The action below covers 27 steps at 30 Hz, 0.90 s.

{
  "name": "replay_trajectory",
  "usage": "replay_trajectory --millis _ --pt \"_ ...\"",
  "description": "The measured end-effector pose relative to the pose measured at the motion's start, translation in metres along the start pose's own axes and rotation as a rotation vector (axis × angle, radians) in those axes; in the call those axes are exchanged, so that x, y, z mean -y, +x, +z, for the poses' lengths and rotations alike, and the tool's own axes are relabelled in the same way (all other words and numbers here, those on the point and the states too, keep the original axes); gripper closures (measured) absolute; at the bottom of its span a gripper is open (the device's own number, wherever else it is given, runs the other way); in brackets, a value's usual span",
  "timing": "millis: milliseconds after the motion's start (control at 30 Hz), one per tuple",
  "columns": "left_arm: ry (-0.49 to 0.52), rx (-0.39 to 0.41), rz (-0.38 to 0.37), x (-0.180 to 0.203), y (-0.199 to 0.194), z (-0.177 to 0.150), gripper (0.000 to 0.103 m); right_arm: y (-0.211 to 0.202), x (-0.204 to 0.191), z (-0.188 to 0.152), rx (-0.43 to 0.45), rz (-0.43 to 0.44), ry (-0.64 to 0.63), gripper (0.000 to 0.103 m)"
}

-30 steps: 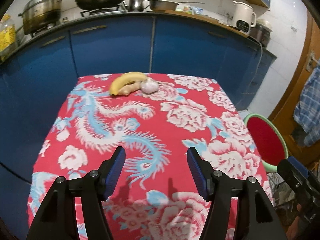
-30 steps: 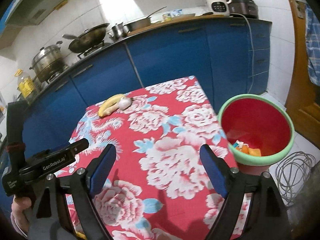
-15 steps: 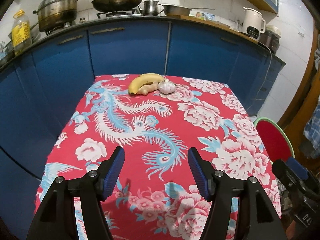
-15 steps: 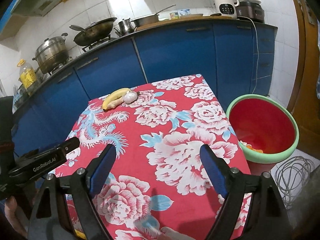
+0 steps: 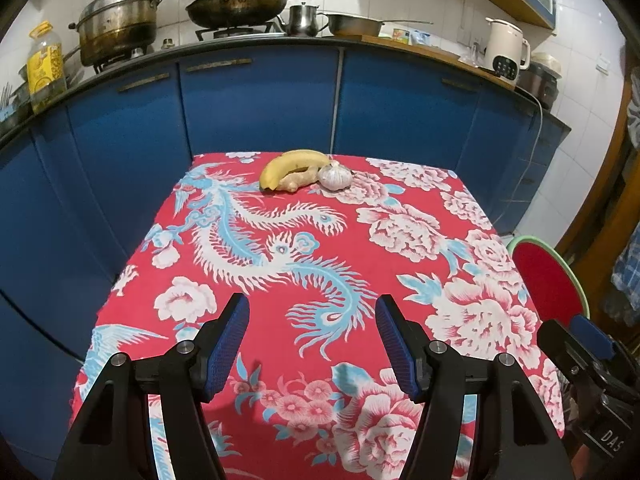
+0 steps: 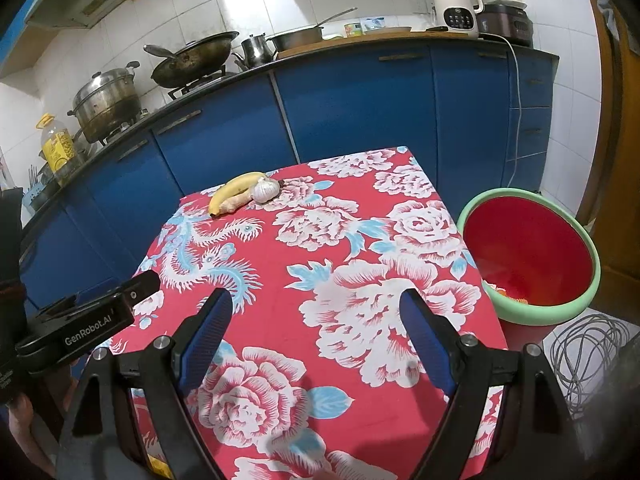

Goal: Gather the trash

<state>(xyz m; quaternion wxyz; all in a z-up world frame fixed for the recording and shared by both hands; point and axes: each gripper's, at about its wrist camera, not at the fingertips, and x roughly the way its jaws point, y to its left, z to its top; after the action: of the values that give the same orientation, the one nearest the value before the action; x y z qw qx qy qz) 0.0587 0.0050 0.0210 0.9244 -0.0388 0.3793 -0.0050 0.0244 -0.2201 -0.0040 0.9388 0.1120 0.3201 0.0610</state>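
At 12 o'clock on the worktop (image 5: 400,280), banana (image 5: 294,164), ginger (image 5: 296,179) and garlic (image 5: 335,176) remain. Bin (image 6: 528,316) at 3 o'clock has scraps. Your left tool (image 5: 312,340) and right tool (image 6: 316,336) gape, empty. Mostly done, I'd judge.

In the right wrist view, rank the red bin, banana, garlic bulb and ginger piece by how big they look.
1. red bin, though it sits nearer the camera, which inflates it.
2. banana.
3. garlic bulb and ginger piece: too alike to rank, and the ginger is partly hidden behind the banana.
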Motion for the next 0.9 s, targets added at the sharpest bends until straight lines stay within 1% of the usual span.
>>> replay_trajectory --millis 900 --pt "0.000 0.002 -0.001 0.0001 -0.0004 0.0003 0.036 -0.0014 -0.0003 -0.0001 0.002 0.001 -0.001 0.018"
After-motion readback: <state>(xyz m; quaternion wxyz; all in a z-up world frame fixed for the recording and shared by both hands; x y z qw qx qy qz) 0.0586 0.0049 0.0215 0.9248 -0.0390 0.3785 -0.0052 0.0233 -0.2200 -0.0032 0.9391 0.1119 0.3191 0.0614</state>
